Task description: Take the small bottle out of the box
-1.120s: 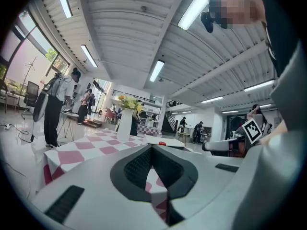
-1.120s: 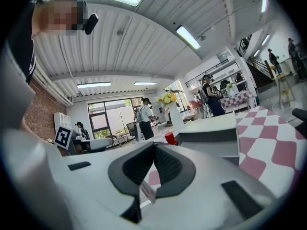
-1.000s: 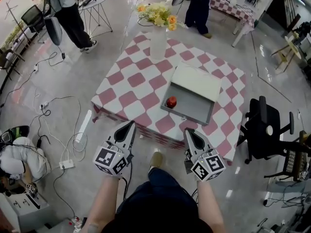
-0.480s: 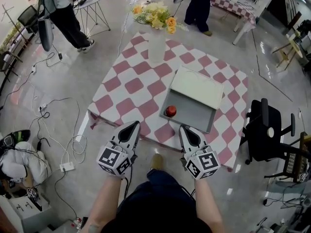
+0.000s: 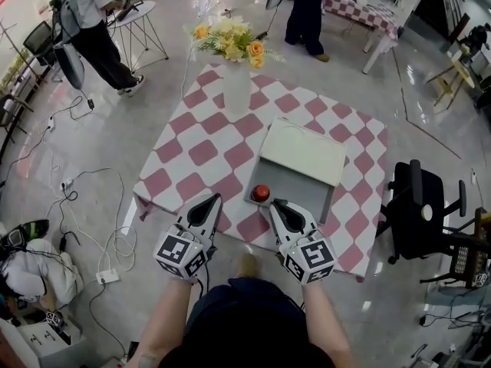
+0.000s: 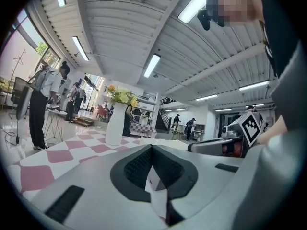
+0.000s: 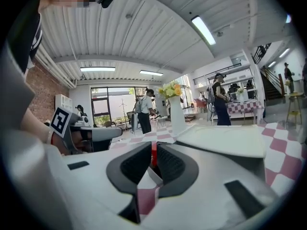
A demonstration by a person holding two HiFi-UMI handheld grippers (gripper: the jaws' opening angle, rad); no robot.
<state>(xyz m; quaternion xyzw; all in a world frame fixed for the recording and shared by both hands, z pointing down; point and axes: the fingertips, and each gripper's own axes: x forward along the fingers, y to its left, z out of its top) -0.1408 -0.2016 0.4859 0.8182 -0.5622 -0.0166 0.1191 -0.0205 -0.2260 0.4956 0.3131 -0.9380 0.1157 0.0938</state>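
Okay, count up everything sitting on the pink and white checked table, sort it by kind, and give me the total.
vase of flowers: 1
open box: 1
small red bottle, inside the box: 1
Total: 3

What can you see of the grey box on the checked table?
The shallow grey rectangular box lies open on the pink-and-white checked tablecloth, near the person's edge of the table and askew to the pattern. Its pale lid is open at the far side. A small red bottle sits in its near-left corner.
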